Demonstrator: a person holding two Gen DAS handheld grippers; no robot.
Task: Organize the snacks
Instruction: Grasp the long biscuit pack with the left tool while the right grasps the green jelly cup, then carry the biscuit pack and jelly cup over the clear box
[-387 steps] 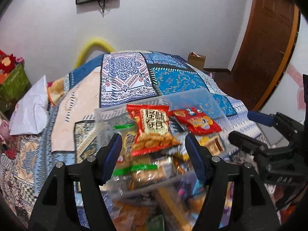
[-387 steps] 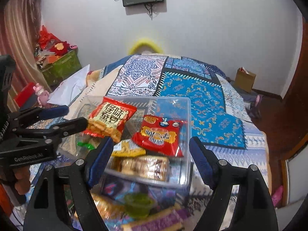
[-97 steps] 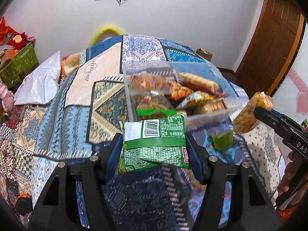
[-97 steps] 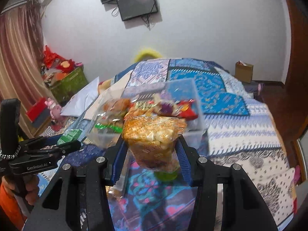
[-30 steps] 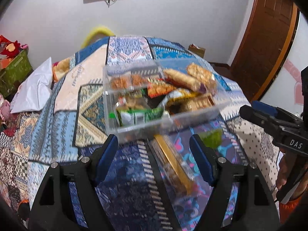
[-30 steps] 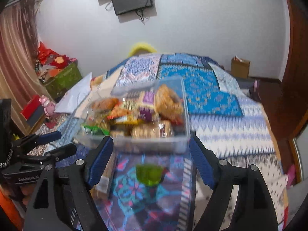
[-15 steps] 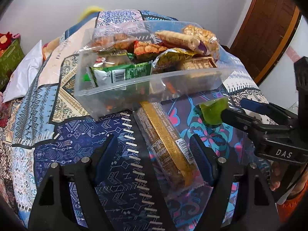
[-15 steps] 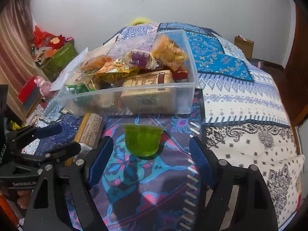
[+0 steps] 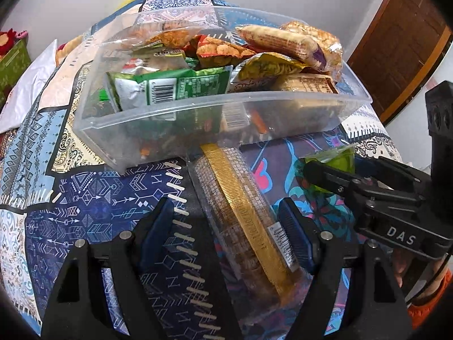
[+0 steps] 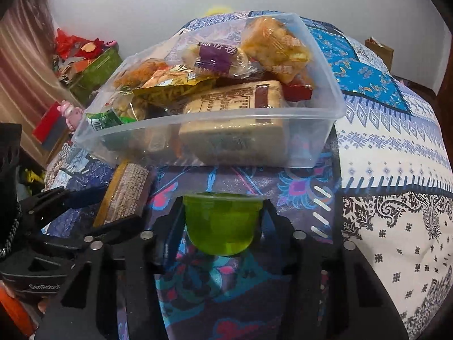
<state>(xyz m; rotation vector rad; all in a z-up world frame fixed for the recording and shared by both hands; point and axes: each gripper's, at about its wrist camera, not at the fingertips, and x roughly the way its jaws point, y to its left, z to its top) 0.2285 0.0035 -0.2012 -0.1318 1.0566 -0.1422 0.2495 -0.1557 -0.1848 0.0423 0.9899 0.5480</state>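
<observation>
Jelly cup, translucent green plastic [image 10: 222,223], sat pinched between the pads of my right gripper [image 10: 222,226], fingers closed onto its sides. Cup was over the purple-and-teal floral patch of the patchwork bedspread [image 10: 396,170], near the bedspread's front edge, just short of the clear plastic snack bin [image 10: 254,119]. Cannot tell whether the cup was lifted or touching the cloth.

My left gripper [image 9: 226,226] was wide open, holding nothing. Its blue-padded fingers [image 9: 157,223] straddled a long clear-wrapped biscuit pack with a gold strip [image 9: 240,204]; neither pad clearly touched it. That pack lay flat on the bedspread, far end tucked against the bin's front wall, near end running back between my fingers.

Bin sat mid-bedspread, heaped above its rim: green foil packet with a barcode [image 9: 175,89] at front left, beige block-shaped wafer pack [image 10: 235,104] at front right, yellow crinkled bag [image 9: 269,66] between them, purple-labelled roll pack [image 10: 218,53] and clear bag of orange puffs [image 10: 271,45] on top at the back.

Right gripper with the green cup showed right of the biscuit pack in the left view.
</observation>
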